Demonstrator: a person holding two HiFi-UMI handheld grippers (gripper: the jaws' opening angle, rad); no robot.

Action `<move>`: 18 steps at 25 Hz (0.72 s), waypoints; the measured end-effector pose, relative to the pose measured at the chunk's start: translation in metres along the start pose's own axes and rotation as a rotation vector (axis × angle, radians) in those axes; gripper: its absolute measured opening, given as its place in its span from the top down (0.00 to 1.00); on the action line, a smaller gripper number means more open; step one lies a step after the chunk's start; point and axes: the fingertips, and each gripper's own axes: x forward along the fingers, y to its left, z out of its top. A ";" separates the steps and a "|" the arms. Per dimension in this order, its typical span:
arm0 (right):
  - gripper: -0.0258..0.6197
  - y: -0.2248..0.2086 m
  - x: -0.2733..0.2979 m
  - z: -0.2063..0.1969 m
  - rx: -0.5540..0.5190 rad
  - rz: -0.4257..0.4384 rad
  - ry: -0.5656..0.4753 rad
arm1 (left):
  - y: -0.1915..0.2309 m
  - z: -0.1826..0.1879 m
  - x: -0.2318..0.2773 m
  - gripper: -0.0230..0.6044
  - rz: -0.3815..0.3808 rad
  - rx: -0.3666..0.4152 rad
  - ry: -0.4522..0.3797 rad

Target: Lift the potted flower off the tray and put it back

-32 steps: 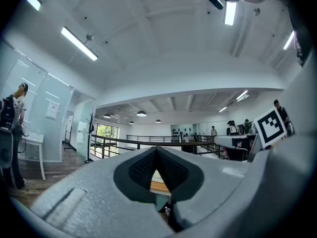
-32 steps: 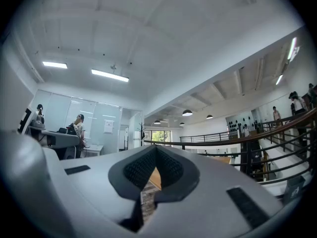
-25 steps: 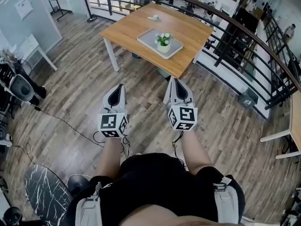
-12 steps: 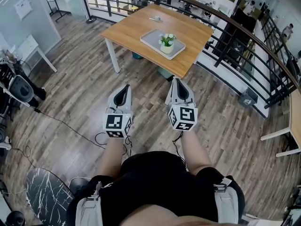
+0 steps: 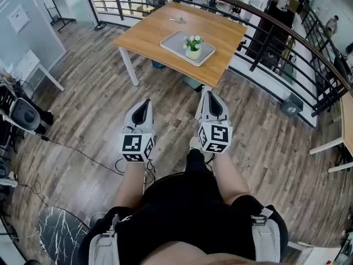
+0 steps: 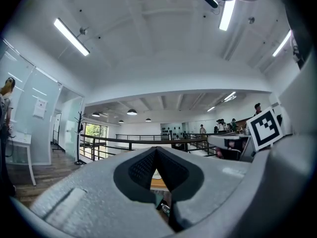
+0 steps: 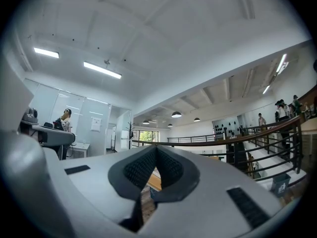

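Both pairs of jaws closed, nothing between them. Left gripper [image 5: 146,101]: grey matte shells, tips meeting. In the left gripper view [image 6: 156,148] the dark ribbed pads touch at the tip and leave a teardrop-shaped gap behind it. Right gripper [image 5: 207,90]: same build. In the right gripper view [image 7: 156,148] the pads also meet at the tip, empty.

Each gripper carries a cube with black-and-white square markers, left cube [image 5: 136,147], right cube [image 5: 215,137]. Both grippers are held side by side over the wood-plank floor [image 5: 94,104], well apart from the table, on its near side.

Potted flower [image 5: 193,47]: small white pot, white blooms, green leaves. It stands upright on the tray [image 5: 175,39], toward its right end. The tray is flat, grey, rectangular with rounded corners, and lies at an angle on the table [image 5: 149,32]. The table has a light wooden top and white legs.

A small pale item [image 5: 177,19] lies on the far part of the table, too small to tell what. A dark curved metal railing [image 5: 270,35] with vertical bars runs behind and to the right of the table. A thin black cable [image 5: 83,150] trails on the floor at left. A round black slab with white marble veins [image 5: 60,233] sits near left.
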 end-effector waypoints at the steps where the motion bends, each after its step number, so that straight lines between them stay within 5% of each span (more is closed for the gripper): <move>1: 0.96 -0.002 0.005 -0.002 0.002 -0.005 0.000 | 0.002 -0.002 0.004 0.95 0.001 -0.006 -0.001; 10: 0.96 -0.014 0.081 -0.011 0.007 0.004 -0.020 | 0.044 -0.015 0.064 0.95 0.053 0.005 0.011; 18: 0.96 -0.071 0.224 -0.017 0.061 0.018 -0.031 | 0.087 -0.018 0.206 0.95 0.098 0.022 -0.004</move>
